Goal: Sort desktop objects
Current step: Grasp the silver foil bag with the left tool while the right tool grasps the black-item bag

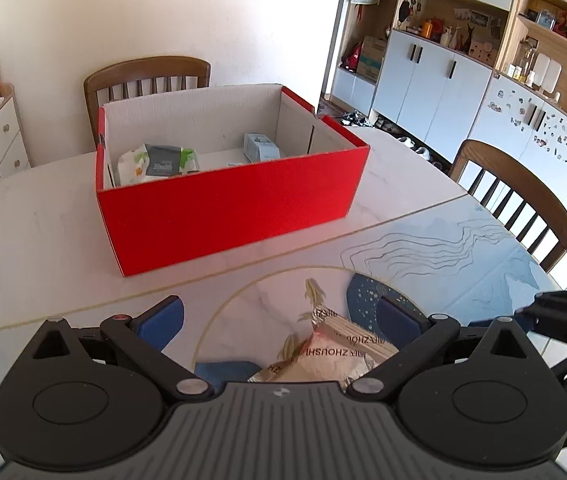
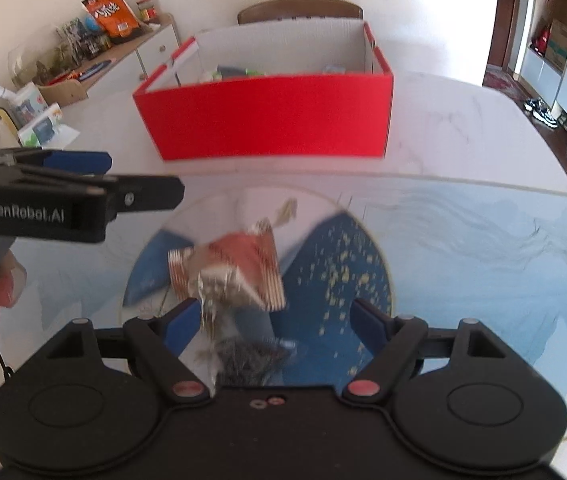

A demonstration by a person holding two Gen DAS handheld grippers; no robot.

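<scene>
Both of your grippers stand wide open and hold nothing, so the step in hand looks like picking up the crinkled snack packet (image 2: 227, 276) that lies on the worktop (image 1: 35, 224), on the round printed patch of the mat. In the left wrist view the left gripper (image 1: 279, 322) already has the packet low between its blue fingers (image 1: 161, 320), at about 6 o'clock in the frame. In the right wrist view the right gripper (image 2: 273, 322) has the packet just ahead of its fingers, toward 12 o'clock, and your other gripper comes in from 9 o'clock. Let one gripper take it rather than both, since two sets of jaws crowding one light packet are likely to nudge it aside. Bring the chosen fingers down until they straddle the packet across its narrow dimension, then close on the body of it, not on a loose flap. I judge the foil to be thin and slippery, so a grip on an edge alone may tear or slide. The red box (image 1: 227, 208) stands well beyond the packet at 12 o'clock, open at the top, with a wipes pack (image 1: 159, 160) and a small pale carton (image 1: 259, 146) already inside, so that is probably where it belongs. Lift high enough to clear the near red wall before you carry it over. The packet itself is silvery and creased, with a red-orange printed face and ridged sealed edges. It sits crumpled and partly folded, not flat, and the right wrist view shows it blurred.
</scene>
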